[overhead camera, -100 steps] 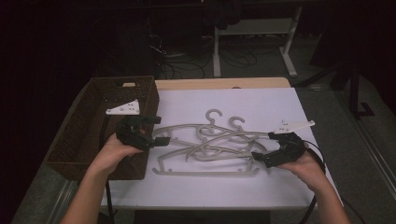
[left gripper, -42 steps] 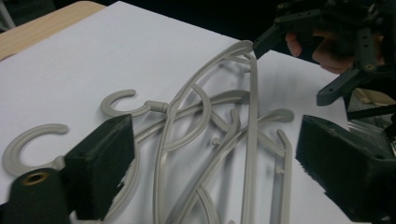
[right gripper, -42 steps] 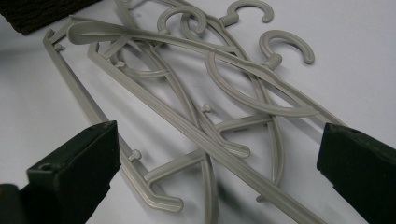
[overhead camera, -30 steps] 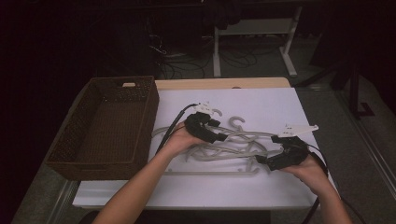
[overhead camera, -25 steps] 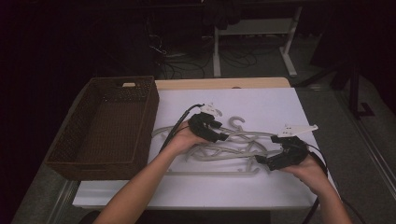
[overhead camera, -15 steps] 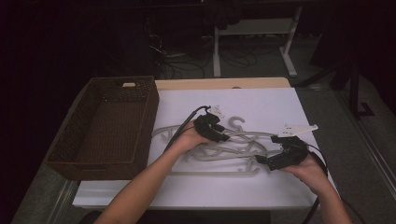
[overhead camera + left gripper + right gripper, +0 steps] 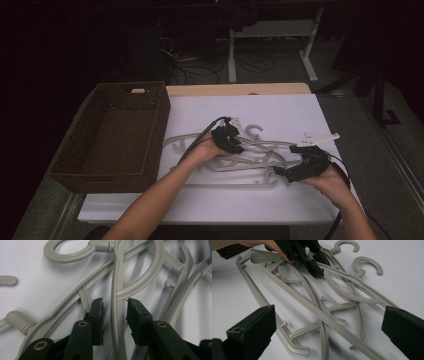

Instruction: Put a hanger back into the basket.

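Observation:
Several grey plastic hangers lie tangled on the white table cover. My left gripper is down on the pile near the hooks. In the left gripper view its jaws stand on either side of one thin hanger bar and have just been closing, with small gaps still showing beside the bar. The same gripper appears at the top of the right gripper view. My right gripper rests at the right end of the pile, wide open, with hanger arms lying ahead of it.
A dark woven basket stands at the left of the table, with no hanger inside. Two hanger hooks point toward the far side. Bare white cover lies beyond the pile and along the front edge.
My left gripper has moved rightward from the basket side and dropped onto the hanger pile, settling near the hooks. The right hand has stayed in place.

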A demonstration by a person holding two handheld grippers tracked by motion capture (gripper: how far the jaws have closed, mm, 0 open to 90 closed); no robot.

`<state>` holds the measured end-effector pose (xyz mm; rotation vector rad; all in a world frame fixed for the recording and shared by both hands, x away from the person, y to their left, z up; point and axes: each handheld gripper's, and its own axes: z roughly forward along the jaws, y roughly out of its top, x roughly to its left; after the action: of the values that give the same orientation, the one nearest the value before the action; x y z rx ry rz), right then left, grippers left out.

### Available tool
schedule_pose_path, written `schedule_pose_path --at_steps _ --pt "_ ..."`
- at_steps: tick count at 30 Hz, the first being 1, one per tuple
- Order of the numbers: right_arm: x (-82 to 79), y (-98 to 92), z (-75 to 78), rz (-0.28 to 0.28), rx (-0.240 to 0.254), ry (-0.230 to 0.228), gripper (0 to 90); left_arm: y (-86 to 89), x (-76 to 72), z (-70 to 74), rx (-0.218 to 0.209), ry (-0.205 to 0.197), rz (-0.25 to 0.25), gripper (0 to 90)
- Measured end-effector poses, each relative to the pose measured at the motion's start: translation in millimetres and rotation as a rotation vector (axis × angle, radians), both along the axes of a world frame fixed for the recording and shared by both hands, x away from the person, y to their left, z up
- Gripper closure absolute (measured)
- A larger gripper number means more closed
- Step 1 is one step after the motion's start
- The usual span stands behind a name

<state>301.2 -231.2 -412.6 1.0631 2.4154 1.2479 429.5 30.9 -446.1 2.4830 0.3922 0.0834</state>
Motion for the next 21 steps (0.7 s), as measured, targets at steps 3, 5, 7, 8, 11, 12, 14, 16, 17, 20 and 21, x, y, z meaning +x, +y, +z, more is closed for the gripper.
schedule_pose_path --at_steps 3,5,7,8,11,12,14,16,17,20,21 --pt "-0.2 0.1 -0.1 0.001 -0.002 0.001 0.0 -2.2 -0.1 -0.5 0.008 -0.002 -0.005 68.8" --pt "-0.4 0.1 -0.1 0.001 -0.003 0.002 0.0 -3.2 -0.3 -1.0 0.016 -0.007 -0.011 71.9" --pt "-0.3 0.1 -0.1 0.001 -0.003 0.000 0.0 -4.3 -1.1 -1.4 0.015 -0.016 -0.013 75.8" --pt "-0.4 0.1 0.0 0.001 -0.003 0.000 0.0 -4.6 -1.4 -1.3 0.020 -0.019 -0.014 77.6" --pt "-0.6 0.0 0.0 0.002 -0.005 0.000 0.0 -4.7 -1.5 -1.2 0.022 -0.023 -0.020 80.3" --pt "-0.6 0.0 0.0 0.002 -0.004 -0.001 0.0 -4.6 -1.4 -1.2 0.021 -0.022 -0.020 80.6" --pt "-0.5 0.0 0.1 0.002 -0.004 -0.002 0.0 -3.9 -1.5 -0.4 0.023 -0.021 -0.023 81.0" --pt "-0.5 0.0 0.1 0.002 -0.004 -0.002 0.0 -3.4 -2.0 0.8 0.021 -0.015 -0.023 81.3" --pt "-0.5 -0.1 0.0 0.002 -0.004 -0.001 0.0 -3.2 -2.2 1.3 0.019 -0.014 -0.022 81.4" --pt "-0.5 -0.2 0.1 0.001 -0.003 -0.001 0.0 -2.3 -2.9 4.2 0.021 -0.012 -0.015 81.6" --pt "-0.6 -0.3 0.2 0.001 -0.003 -0.002 0.0 -2.1 -3.3 5.5 0.021 -0.015 -0.010 81.7"
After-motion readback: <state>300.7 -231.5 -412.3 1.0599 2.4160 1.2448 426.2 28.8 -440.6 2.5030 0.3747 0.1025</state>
